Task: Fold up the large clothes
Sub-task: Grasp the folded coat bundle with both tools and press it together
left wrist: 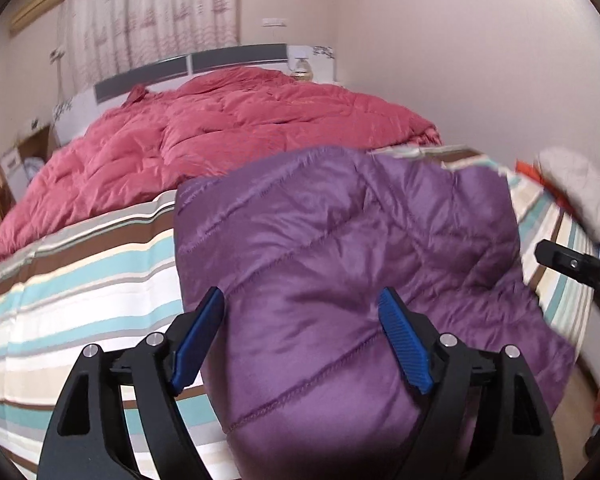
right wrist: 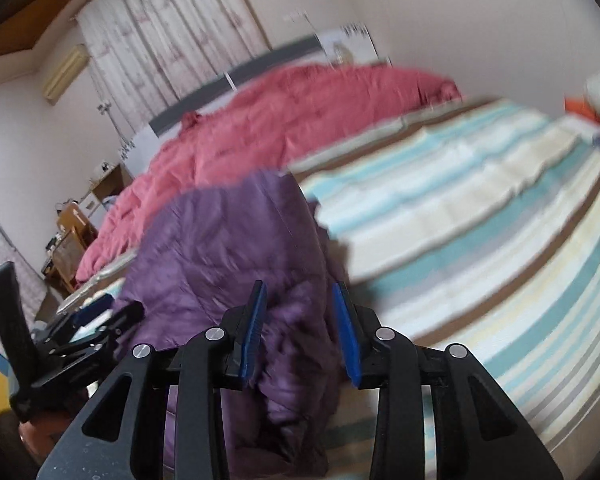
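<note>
Purple quilted jacket (left wrist: 340,264) straddled, ungripped, by the parted blue fingers (left wrist: 198,336) of the left gripper (left wrist: 300,336), bunched likewise between the wide-spread right gripper (right wrist: 300,336), draped over the striped bedspread (right wrist: 480,216), with a red duvet (left wrist: 220,128) heaped beyond.

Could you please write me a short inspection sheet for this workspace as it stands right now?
Surface: bed with striped sheet.
Job's things: purple quilted jacket, folded over, lying on the sheet.
Clutter: pink duvet bunched toward the headboard; white and orange items at the bed's edge, blurred.
Grippers: left tongs open, straddling the jacket; right tongs open, jacket fabric between the fingers.
Cables: nothing seen.
Surroundings: curtains, air conditioner, boxes and a wooden stand beside the bed.
</note>
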